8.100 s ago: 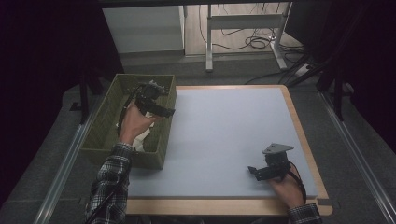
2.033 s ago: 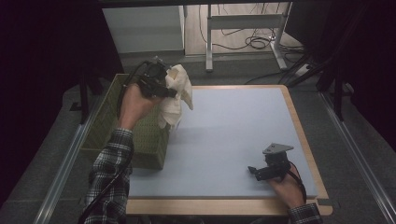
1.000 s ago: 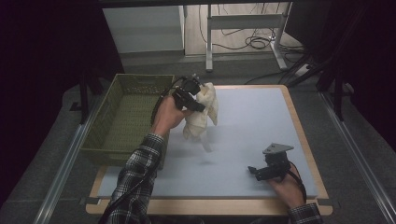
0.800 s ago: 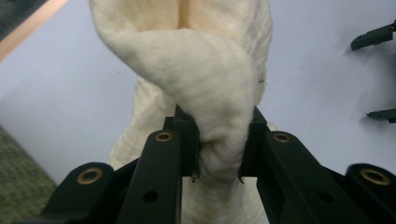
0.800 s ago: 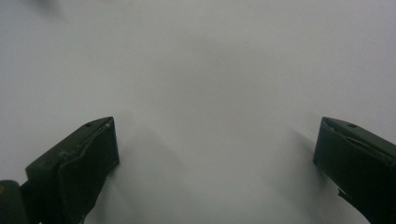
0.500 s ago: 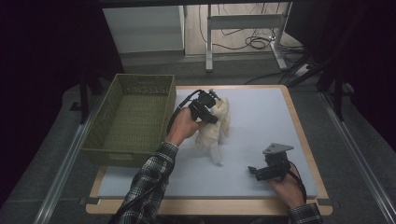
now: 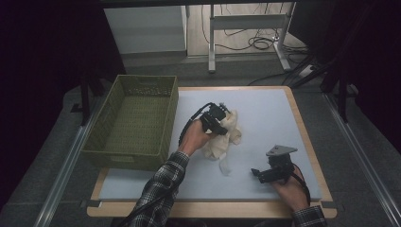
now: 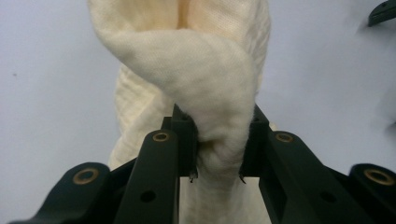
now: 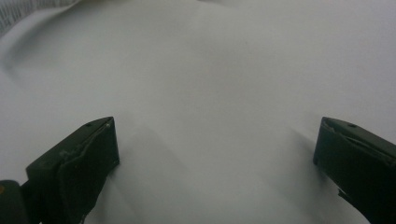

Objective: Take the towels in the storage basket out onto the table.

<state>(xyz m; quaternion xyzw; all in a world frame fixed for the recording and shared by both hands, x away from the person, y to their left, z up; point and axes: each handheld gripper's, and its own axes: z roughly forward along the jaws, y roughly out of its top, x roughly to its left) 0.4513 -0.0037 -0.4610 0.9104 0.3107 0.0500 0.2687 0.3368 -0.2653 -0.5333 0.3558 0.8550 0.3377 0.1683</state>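
A wooden-edged desk (image 7: 302, 137) topped with a pale blue mat is seen from above, with a rectangular olive-green woven basket (image 7: 135, 120) set at its left edge, partly overhanging it. Near the middle of the mat, a cream-coloured knitted cloth (image 7: 222, 142) is held bunched, its lower folds resting on the blue surface just right of the basket and apart from it. The cloth is gripped by the left tool (image 7: 218, 120), which is carried by a hand emerging from a plaid sleeve (image 7: 158, 191); in the left gripper view a thick twist of the fabric (image 8: 205, 93) is pinched between the two black jaws of the left tool (image 8: 218, 149), which are pressed narrowly against it on both sides. Towards the near right corner of the desk, well apart from the cloth, the right tool (image 7: 267, 172) is held low over the mat. In the right gripper view its jaws are spread wide over bare blue surface, with nothing between them.
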